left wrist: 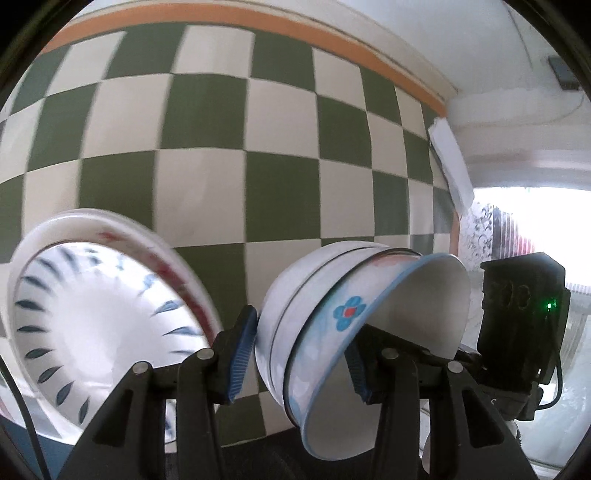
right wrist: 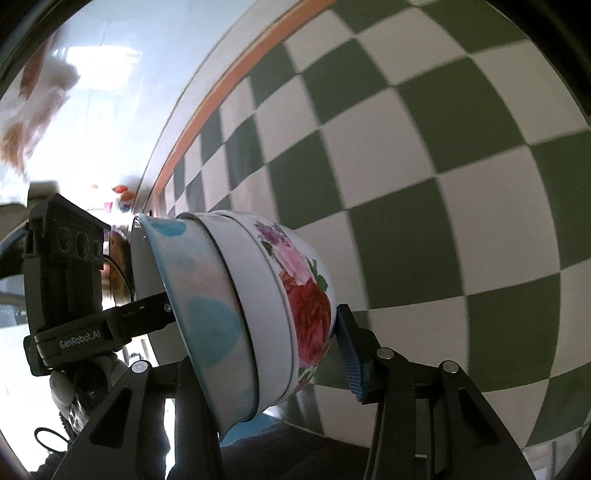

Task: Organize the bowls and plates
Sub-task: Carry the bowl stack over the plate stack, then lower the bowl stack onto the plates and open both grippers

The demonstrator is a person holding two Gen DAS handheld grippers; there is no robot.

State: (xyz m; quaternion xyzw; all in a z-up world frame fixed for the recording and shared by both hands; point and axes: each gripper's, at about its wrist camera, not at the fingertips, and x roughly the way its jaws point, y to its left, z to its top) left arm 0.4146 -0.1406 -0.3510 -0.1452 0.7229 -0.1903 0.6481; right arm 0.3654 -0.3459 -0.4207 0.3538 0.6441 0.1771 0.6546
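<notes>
Gripping the nested bowl stack point(left wrist: 332, 332) together, left gripper point(left wrist: 299, 354) and right gripper point(right wrist: 266, 350) clamp it sideways; in the left view its mouth faces 4 o'clock.

The checked cloth point(left wrist: 229, 155) is green and white with an orange border. One nested bowl point(right wrist: 306, 306) carries red and pink roses; the outer bowl point(right wrist: 210, 325) has blue spots.

Green-and-white checkered surface point(left wrist: 236, 155), orange border point(left wrist: 258, 29), bright window point(left wrist: 535, 214)

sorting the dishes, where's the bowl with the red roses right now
In the right wrist view the rose bowl sits centre, outermost of a tilted nested stack, against the blue-dotted bowl, over the checkered cloth.
</notes>
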